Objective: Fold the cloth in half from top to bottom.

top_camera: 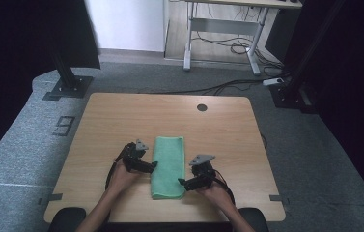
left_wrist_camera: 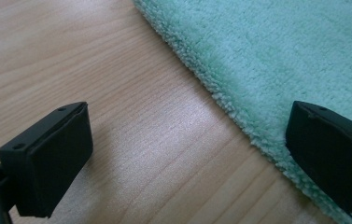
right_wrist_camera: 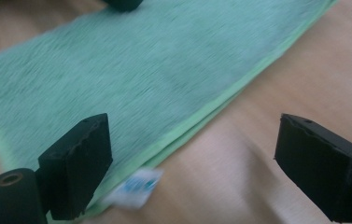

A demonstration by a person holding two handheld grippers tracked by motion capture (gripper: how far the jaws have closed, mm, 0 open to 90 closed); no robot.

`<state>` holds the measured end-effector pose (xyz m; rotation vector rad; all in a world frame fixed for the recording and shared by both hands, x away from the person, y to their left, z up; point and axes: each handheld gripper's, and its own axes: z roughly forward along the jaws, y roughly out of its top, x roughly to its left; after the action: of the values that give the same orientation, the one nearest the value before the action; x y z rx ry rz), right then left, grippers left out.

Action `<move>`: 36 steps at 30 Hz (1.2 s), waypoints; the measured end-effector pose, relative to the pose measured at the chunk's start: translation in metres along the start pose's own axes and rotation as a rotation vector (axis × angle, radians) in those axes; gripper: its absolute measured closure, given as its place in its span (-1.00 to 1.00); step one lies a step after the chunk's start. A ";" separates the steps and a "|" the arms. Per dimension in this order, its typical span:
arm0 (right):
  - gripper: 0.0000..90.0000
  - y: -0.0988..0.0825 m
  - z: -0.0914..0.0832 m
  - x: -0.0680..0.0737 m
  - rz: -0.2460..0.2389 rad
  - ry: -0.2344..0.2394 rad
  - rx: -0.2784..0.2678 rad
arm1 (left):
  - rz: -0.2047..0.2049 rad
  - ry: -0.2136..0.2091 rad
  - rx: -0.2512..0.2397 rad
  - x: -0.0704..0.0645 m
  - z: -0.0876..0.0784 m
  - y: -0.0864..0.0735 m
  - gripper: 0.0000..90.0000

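Folded fluffy green towel (top_camera: 168,166), woodgrain table (top_camera: 121,116)

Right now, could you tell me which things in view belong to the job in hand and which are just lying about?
In the job:
- folded green towel, lying flat on the wooden table
- left gripper, jaws open at the towel's left edge
- right gripper, jaws open at its right edge, near the towel's white label

Just lying about:
- desk frame beyond the table
- cables on the floor
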<state>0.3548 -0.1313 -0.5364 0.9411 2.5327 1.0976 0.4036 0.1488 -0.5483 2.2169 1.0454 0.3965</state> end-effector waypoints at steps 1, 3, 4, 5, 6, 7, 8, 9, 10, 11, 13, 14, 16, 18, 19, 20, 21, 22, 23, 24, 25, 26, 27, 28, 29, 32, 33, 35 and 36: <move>-0.76 0.003 0.001 -0.005 0.007 -0.003 -0.002 | -0.007 -0.005 -0.002 0.001 0.000 0.000 -0.98; -0.76 0.012 0.005 -0.016 0.030 -0.009 -0.005 | -0.010 -0.006 -0.001 0.001 0.000 -0.001 -0.98; -0.76 0.015 0.007 -0.020 0.037 -0.015 -0.005 | -0.010 -0.006 0.000 0.001 0.000 -0.001 -0.98; -0.75 0.019 0.009 -0.025 0.044 -0.021 -0.007 | -0.010 -0.007 0.000 0.001 0.000 -0.001 -0.98; -0.74 0.023 0.011 -0.029 0.044 -0.020 -0.006 | -0.011 -0.008 0.000 0.001 0.000 -0.001 -0.98; -0.71 0.027 0.013 -0.033 0.042 -0.014 -0.005 | -0.011 -0.008 0.000 0.001 0.000 -0.001 -0.98; -0.71 0.031 0.016 -0.037 0.038 -0.016 -0.005 | -0.010 -0.007 0.001 0.001 0.000 -0.001 -0.98; -0.71 0.036 0.018 -0.041 0.036 -0.017 -0.004 | -0.010 -0.008 0.002 0.001 0.000 -0.001 -0.98; -0.70 0.039 0.019 -0.043 0.037 -0.021 -0.005 | -0.009 -0.008 0.003 0.001 0.000 -0.001 -0.98; -0.70 0.042 0.021 -0.047 0.038 -0.025 -0.006 | -0.011 -0.008 0.002 0.001 0.000 -0.001 -0.98; -0.69 0.049 0.024 -0.053 0.043 -0.033 -0.007 | -0.013 -0.007 0.001 0.001 0.000 -0.001 -0.98; -0.68 0.052 0.024 -0.056 0.042 -0.032 -0.004 | -0.014 -0.007 0.001 0.001 0.000 -0.001 -0.98; -0.66 0.059 0.027 -0.062 0.047 -0.042 -0.001 | -0.014 -0.006 0.000 0.001 0.000 -0.001 -0.98; -0.59 0.066 0.030 -0.070 0.055 -0.045 0.003 | -0.012 -0.006 0.002 0.001 0.000 -0.001 -0.98; -0.55 0.069 0.032 -0.073 0.061 -0.048 0.003 | -0.013 -0.006 0.001 0.001 0.000 -0.001 -0.98; -0.51 0.072 0.034 -0.076 0.061 -0.047 0.005 | -0.013 -0.006 0.001 0.001 0.000 -0.001 -0.98; -0.47 0.075 0.036 -0.078 0.063 -0.044 0.008 | -0.013 -0.006 0.001 0.001 0.000 -0.001 -0.98; -0.42 0.078 0.038 -0.080 0.058 -0.046 0.018 | -0.013 -0.006 0.001 0.001 0.000 -0.001 -0.98; -0.37 0.080 0.040 -0.082 0.052 -0.049 0.021 | -0.013 -0.007 0.001 0.001 0.000 -0.001 -0.98; -0.31 0.082 0.042 -0.083 0.047 -0.048 0.021 | -0.013 -0.006 0.001 0.001 0.000 -0.001 -0.98; -0.25 0.084 0.044 -0.086 0.057 -0.043 0.021 | -0.013 -0.006 0.001 0.001 0.000 -0.001 -0.98; -0.19 0.085 0.046 -0.088 0.060 -0.042 0.018 | -0.013 -0.005 0.001 0.001 0.000 -0.001 -0.98; -0.14 0.085 0.049 -0.090 0.062 -0.043 0.014 | -0.013 -0.006 0.001 0.001 0.000 -0.001 -0.98; -0.09 0.086 0.050 -0.091 0.065 -0.043 0.016 | -0.014 -0.006 0.002 0.001 0.000 -0.001 -0.98; -0.03 0.087 0.054 -0.094 0.068 -0.042 0.016 | -0.013 -0.005 0.002 0.001 0.000 -0.001 -0.98; 0.09 0.090 0.061 -0.098 0.077 -0.035 0.028 | -0.014 -0.004 0.002 0.001 0.000 -0.001 -0.98; 0.13 0.091 0.063 -0.099 0.080 -0.035 0.035 | -0.015 -0.005 0.002 0.001 0.000 -0.001 -0.97; 0.18 0.092 0.069 -0.101 0.070 -0.032 0.054 | -0.015 -0.004 0.002 0.001 0.000 -0.001 -0.97; 0.19 0.092 0.072 -0.101 0.064 -0.035 0.061 | -0.015 -0.004 0.002 0.001 0.000 -0.001 -0.97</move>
<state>0.5068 -0.1078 -0.5251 1.0540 2.5375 1.0179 0.4035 0.1496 -0.5489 2.2094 1.0600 0.3844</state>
